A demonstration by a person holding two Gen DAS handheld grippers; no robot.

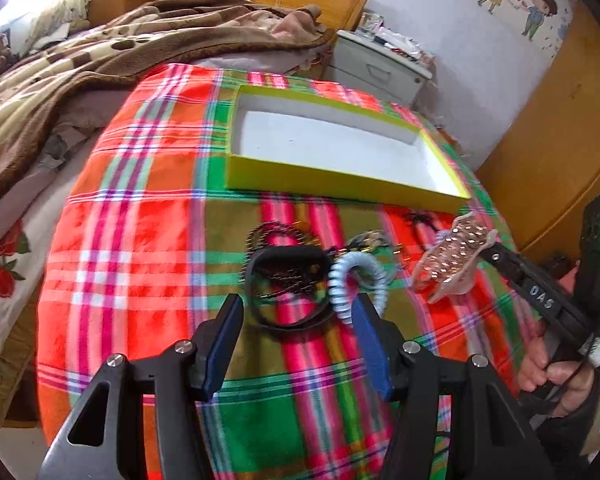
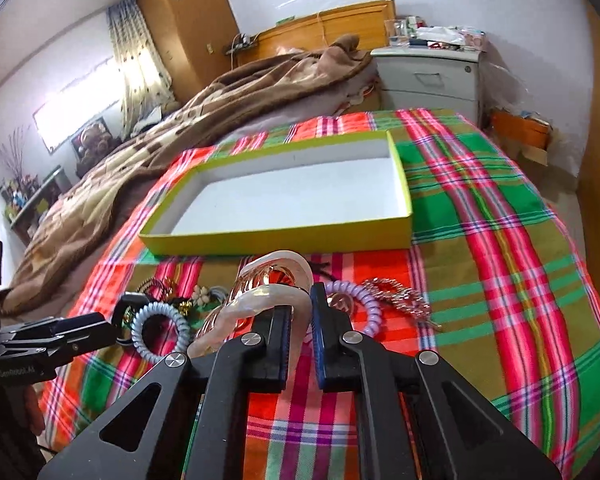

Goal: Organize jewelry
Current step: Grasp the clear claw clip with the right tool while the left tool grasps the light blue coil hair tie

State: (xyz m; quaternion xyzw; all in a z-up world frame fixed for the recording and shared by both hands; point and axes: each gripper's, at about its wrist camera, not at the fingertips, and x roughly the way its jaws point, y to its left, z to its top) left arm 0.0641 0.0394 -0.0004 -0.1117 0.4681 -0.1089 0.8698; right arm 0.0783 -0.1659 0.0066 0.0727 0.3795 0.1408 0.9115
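A shallow yellow box (image 1: pixel 340 178) with a white inside lies open on the plaid cloth; it also shows in the right wrist view (image 2: pixel 276 240). My right gripper (image 2: pixel 302 308) is shut on a pink pearly hair claw clip (image 2: pixel 260 296) and holds it above the cloth; the clip shows in the left wrist view (image 1: pixel 452 260). My left gripper (image 1: pixel 296 308) is open, just before a black bracelet (image 1: pixel 288 284) and a pale blue spiral hair tie (image 1: pixel 352 280). A lilac spiral tie (image 2: pixel 364 296) and a gold chain (image 2: pixel 400 300) lie to the right.
The plaid cloth (image 1: pixel 140 240) covers a bed end. A brown blanket (image 1: pixel 80 64) lies behind on the left. A grey nightstand (image 2: pixel 432 76) stands behind the box. A wooden wardrobe (image 1: pixel 560 128) stands at the right.
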